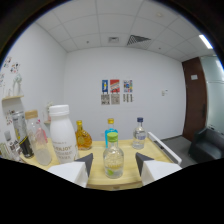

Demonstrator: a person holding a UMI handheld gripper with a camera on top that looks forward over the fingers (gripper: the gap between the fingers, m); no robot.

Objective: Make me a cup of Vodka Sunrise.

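My gripper (pixel 114 164) is open, its dark fingertips (pixel 87 162) on either side of a small clear bottle (pixel 113 159) with a teal cap and pale contents. The bottle stands on the wooden table (pixel 131 176) between the fingers, with a gap at each side. Beyond it stand a blue bottle with a yellow cap (pixel 110 130), a round amber bottle (pixel 82 138) and a clear bottle with a dark cap (pixel 139 134). A tall white bottle (pixel 62 139) stands ahead of the left finger.
A clear plastic bottle (pixel 39 143) and a dark can (pixel 21 146) stand left of the white bottle, beside a shelf (pixel 12 99). A white raised edge (pixel 166 149) borders the table on the right. A dark chair (pixel 207 143) and brown door (pixel 193 100) lie beyond.
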